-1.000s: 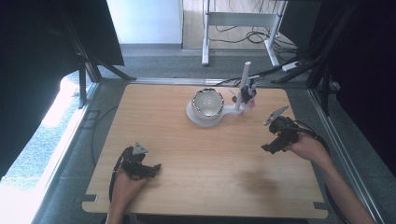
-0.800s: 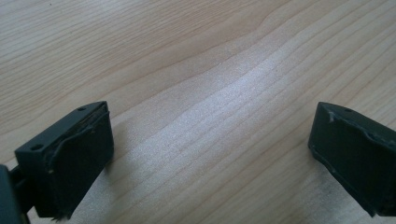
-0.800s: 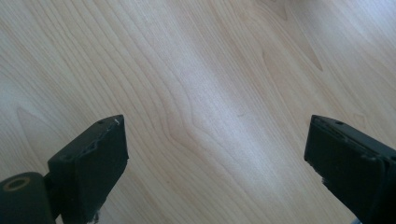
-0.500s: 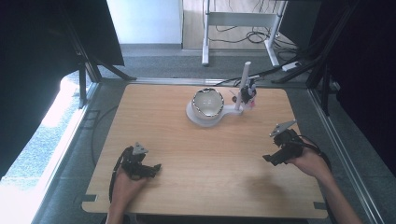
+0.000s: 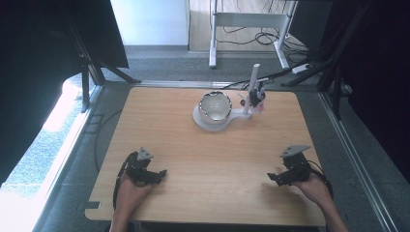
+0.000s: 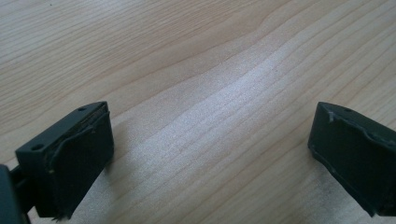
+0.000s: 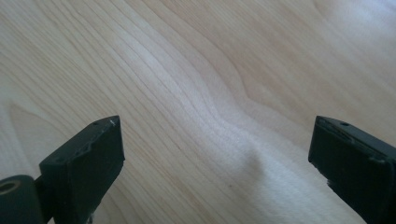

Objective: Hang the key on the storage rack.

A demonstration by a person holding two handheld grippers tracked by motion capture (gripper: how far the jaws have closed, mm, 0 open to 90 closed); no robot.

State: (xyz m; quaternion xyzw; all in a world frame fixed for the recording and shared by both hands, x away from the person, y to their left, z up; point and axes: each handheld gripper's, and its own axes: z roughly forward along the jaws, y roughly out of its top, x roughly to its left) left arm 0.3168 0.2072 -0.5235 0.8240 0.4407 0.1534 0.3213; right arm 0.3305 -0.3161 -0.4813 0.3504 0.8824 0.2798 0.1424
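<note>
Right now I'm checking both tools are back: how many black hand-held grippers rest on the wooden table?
2: the left gripper at the near left edge, the right gripper at the near right, both open and empty.

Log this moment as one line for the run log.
left gripper: open, near table edge, empty | right gripper: open, empty | bowl: on white stand, far side, untouched

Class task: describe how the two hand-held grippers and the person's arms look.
Each hand-held gripper, left and right, is black with a grey three-cornered plate on top and a black trailing cable. The jaws are blocky and matte black, with small holes near the tips. The forearms are bare, with no sleeves showing.
</note>
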